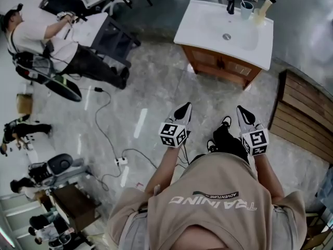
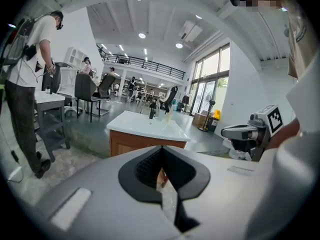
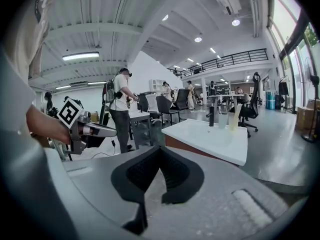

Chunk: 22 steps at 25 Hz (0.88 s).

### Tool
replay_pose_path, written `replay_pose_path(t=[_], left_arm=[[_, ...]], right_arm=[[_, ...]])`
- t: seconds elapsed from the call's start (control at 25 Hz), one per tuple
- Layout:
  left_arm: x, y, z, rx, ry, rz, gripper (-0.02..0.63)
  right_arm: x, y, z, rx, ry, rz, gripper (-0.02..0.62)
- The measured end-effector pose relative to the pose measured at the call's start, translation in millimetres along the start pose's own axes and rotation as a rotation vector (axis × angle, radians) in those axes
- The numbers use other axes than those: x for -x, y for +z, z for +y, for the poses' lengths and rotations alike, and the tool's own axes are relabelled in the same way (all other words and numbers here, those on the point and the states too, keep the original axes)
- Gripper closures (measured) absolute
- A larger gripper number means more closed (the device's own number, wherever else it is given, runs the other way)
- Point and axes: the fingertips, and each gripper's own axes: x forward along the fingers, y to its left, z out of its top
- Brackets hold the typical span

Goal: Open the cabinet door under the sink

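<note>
Cup (image 1: 246,10) on sink (image 1: 205,27) holds thin stick (image 1: 242,0); left claw (image 1: 185,108), right claw (image 1: 243,112) clenched, empty.

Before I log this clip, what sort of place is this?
Probably an open-plan office or lab hall, not a bathroom: the sink cabinet stands alone on bare floor, with office chairs and desks nearby and a railed mezzanine beyond.

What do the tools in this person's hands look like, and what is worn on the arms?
The left gripper and right gripper are pale grey, tapering to a point, with ribbed black pads inside. Behind each sits a white cube printed with black square markers. The person wears a beige short-sleeved T-shirt with white lettering.
</note>
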Motion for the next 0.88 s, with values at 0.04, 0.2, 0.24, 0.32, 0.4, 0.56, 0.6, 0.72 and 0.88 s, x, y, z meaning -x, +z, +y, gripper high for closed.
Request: replay_pose_path(t=[0.04, 0.2, 0.24, 0.32, 0.4, 0.56, 0.6, 0.72, 0.88], left_arm=[[-12.2, 8.4, 4.3, -0.008, -0.003, 0.001, 0.591], [-52.1, 37.6, 12.4, -0.033, -0.027, 0.000, 0.592], [-59.8, 43.5, 13.4, -0.031, -0.029, -0.001, 0.591], [-75.5, 54.9, 15.7, -0.037, -0.031, 0.001, 0.591], [-89.2, 65.1, 15.2, -0.044, -0.038, 0.002, 0.591], [-110.1, 81.6, 8.7, -0.027, -0.071, -0.017, 0.591], [-112.1, 82.8, 9.2, -0.014, -0.080, -0.017, 0.591], [-116.6, 78.7, 12.6, 0.010, -0.099, 0.003, 0.592], [-131.6, 76.3, 14.1, -0.006, -0.147, 0.040, 0.592]], right_arm=[[-10.9, 6.3, -8.6, 0.005, 0.005, -0.004, 0.594], [-52.3, 34.1, -34.2, 0.030, 0.025, -0.054, 0.594], [-59.6, 42.5, -39.9, 0.030, 0.026, -0.069, 0.594], [-72.0, 59.8, -51.3, 0.022, 0.025, -0.103, 0.594], [-80.6, 68.5, -61.0, 0.012, 0.028, -0.122, 0.594], [-87.4, 61.3, -81.2, 0.021, 0.019, -0.092, 0.594], [-86.7, 59.3, -83.4, 0.022, 0.010, -0.086, 0.594], [-79.1, 51.4, -90.3, 0.010, -0.034, -0.069, 0.594], [-69.0, 41.3, -107.6, -0.025, -0.129, -0.044, 0.594]])
